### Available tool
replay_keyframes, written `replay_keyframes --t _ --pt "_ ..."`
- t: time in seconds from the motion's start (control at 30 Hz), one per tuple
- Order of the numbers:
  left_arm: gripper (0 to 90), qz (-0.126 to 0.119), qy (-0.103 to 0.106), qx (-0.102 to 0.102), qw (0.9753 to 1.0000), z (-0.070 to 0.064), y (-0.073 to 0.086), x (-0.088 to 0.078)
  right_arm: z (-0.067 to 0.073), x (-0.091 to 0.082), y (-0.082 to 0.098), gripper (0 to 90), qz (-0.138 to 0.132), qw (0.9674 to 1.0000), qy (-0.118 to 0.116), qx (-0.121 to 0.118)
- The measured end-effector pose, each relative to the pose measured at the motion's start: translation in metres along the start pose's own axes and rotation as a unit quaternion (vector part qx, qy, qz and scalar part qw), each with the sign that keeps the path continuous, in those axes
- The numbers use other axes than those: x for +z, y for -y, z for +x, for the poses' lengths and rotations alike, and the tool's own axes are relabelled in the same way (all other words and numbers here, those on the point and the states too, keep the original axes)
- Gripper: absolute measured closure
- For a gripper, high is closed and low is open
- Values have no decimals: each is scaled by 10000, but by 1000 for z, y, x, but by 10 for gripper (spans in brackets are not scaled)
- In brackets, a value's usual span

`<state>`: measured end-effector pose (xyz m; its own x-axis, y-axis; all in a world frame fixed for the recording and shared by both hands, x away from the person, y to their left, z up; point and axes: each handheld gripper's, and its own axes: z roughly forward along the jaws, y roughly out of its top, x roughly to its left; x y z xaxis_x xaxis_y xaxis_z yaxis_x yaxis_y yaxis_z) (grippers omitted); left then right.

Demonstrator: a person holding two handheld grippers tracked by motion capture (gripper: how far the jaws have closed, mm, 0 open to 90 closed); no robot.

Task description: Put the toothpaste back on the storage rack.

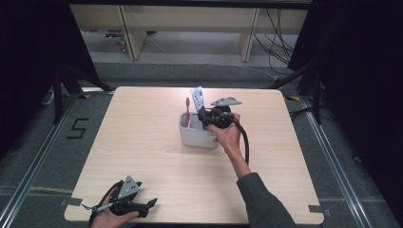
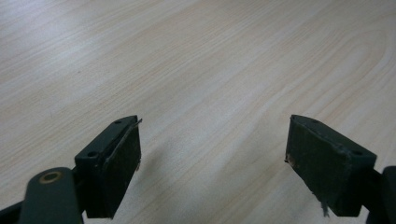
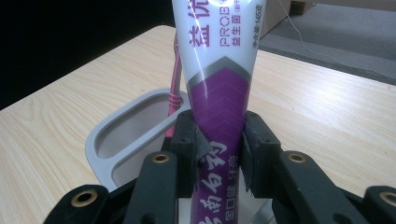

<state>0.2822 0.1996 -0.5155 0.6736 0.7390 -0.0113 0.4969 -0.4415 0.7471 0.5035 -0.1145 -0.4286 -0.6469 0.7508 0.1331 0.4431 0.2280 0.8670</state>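
Right gripper [image 3: 218, 154] jaws clamp the white-and-purple plastic toothpaste tube [image 3: 218, 93] low, over the grey holder [image 3: 100, 135]; likely soft, light, slippery. Left gripper [image 2: 212, 163] wide, empty.

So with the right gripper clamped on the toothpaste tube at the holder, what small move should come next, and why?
Probably ease the tube a little farther down into the holder before letting go. The right gripper is shut on it, upright beside the pink toothbrush; how deep the tube sits cannot be told. The left gripper rests open.
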Motion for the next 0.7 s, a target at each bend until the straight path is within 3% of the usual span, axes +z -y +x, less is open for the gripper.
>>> replay_keyframes --t 0.33,0.37,0.47,0.53,0.6,0.63,0.67,0.7 --pt "176 3 20 3 10000 -1 0 1 0 -3 3 672 203 9997 74 -59" --pt "176 6 22 11 10000 -1 0 1 -1 -5 3 591 193 9998 74 -20" --pt "176 4 20 6 10000 -1 0 1 0 -10 2 559 83 9998 19 179" --pt "176 38 8 4 10000 -1 0 0 1 -17 -2 451 90 9998 -31 201" --pt "176 35 5 0 10000 -1 0 0 1 -19 -3 429 40 9998 7 180" --pt "176 35 5 4 10000 -1 0 0 3 -25 -3 417 5 9995 0 322" --pt "176 10 24 -8 10000 -1 0 1 1 -28 -4 413 -42 9998 -1 189" --pt "176 10 22 -14 10000 -1 0 1 1 -31 -3 406 -92 9996 -37 264"
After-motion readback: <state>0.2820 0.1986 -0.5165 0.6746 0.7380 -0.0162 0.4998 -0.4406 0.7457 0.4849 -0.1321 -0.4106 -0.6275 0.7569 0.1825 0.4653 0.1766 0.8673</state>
